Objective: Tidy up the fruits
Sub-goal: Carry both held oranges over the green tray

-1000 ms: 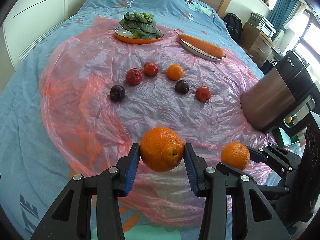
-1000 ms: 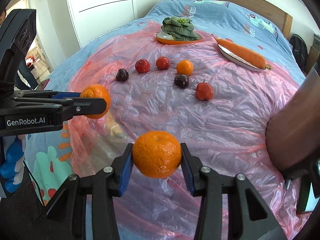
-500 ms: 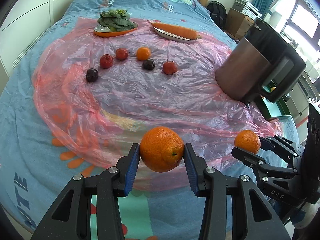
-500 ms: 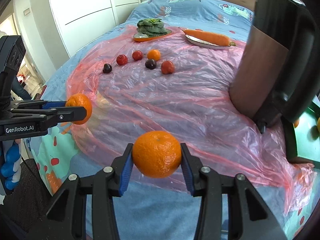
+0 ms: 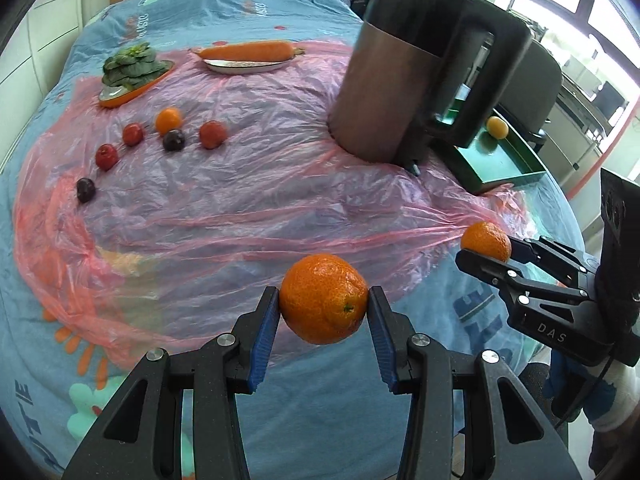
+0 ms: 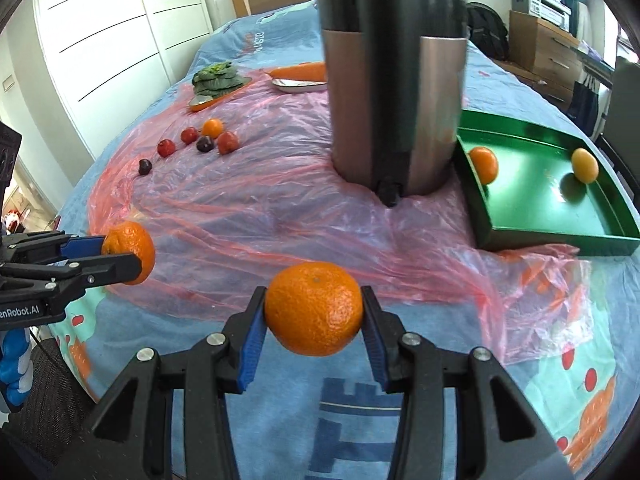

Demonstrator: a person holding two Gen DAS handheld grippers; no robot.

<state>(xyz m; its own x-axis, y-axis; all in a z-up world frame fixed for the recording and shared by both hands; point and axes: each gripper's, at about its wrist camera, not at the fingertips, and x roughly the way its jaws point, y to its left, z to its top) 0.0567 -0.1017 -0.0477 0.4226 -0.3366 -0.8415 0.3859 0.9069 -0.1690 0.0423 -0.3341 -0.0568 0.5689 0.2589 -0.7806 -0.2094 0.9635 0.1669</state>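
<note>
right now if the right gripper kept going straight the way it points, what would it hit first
Probably the pink plastic sheet on the bed. The right gripper, shut on an orange, points downward at it, short of the kettle; depth is uncertain.

Beyond my jaws the bed (image 5: 280, 412), in its blue printed cover, carries a crumpled pink plastic sheet (image 5: 240, 216) spread directly on it, and ahead to the right of my right jaws a green tray (image 6: 548, 236) sits at that sheet's edge.

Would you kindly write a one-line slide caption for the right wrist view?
Right gripper holds an orange near a green tray with two fruits inside, beside a tall jug.
</note>
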